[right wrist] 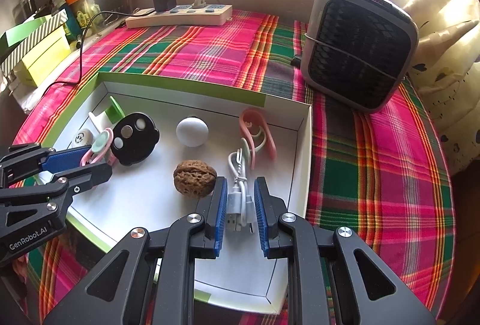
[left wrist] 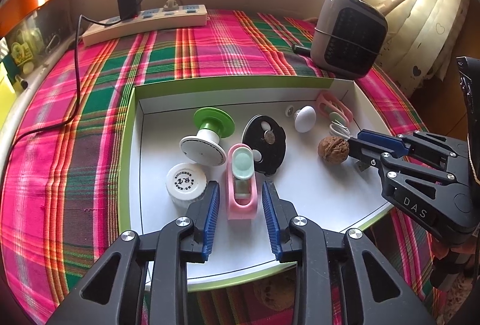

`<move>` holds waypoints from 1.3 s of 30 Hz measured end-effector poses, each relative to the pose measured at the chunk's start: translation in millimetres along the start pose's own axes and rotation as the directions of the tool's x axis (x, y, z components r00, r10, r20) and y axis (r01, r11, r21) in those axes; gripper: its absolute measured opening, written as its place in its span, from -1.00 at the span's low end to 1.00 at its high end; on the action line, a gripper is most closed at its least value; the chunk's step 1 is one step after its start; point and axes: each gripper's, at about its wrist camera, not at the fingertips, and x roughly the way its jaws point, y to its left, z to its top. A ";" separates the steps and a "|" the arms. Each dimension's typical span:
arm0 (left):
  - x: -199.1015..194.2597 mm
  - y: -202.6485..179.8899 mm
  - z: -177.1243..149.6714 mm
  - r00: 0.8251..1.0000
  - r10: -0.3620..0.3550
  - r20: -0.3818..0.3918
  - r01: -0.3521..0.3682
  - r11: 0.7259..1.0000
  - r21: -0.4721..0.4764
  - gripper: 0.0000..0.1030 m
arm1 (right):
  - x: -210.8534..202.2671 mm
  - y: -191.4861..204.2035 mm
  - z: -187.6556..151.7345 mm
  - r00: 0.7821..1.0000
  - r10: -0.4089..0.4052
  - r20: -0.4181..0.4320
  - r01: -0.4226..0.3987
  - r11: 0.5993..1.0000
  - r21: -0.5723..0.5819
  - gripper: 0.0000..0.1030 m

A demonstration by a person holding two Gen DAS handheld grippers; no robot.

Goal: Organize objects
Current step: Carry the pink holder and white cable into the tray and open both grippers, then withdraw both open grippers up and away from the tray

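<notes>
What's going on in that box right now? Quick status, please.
Left gripper open around the pink clip, pads clear. Right gripper shut on the white USB cable. Walnut touching the right gripper's finger; both inside the white box.

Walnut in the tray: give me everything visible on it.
The walnut is whole, brown, with a wrinkled shell and a raised seam across its top. It lies on the white floor of the green-rimmed tray, beside the coiled white USB cable. The right gripper's left finger sits right against it; contact unclear.
</notes>
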 end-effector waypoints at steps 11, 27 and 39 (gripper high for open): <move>-10.3 -2.0 -3.6 1.000 0.003 0.019 -0.003 1.000 -0.003 -0.36 | -11.1 0.2 -2.3 1.000 -0.009 0.020 0.009 1.000 0.009 -0.56; -41.7 -3.5 -19.4 0.997 0.011 0.080 -0.009 1.000 -0.016 -0.32 | -37.9 -1.2 -18.2 0.998 0.004 0.068 -0.007 0.999 0.046 -0.51; -67.3 1.5 -42.6 0.992 -0.013 0.129 0.022 0.997 -0.068 -0.29 | -62.9 1.7 -37.7 0.992 0.021 0.127 -0.028 0.998 0.054 -0.32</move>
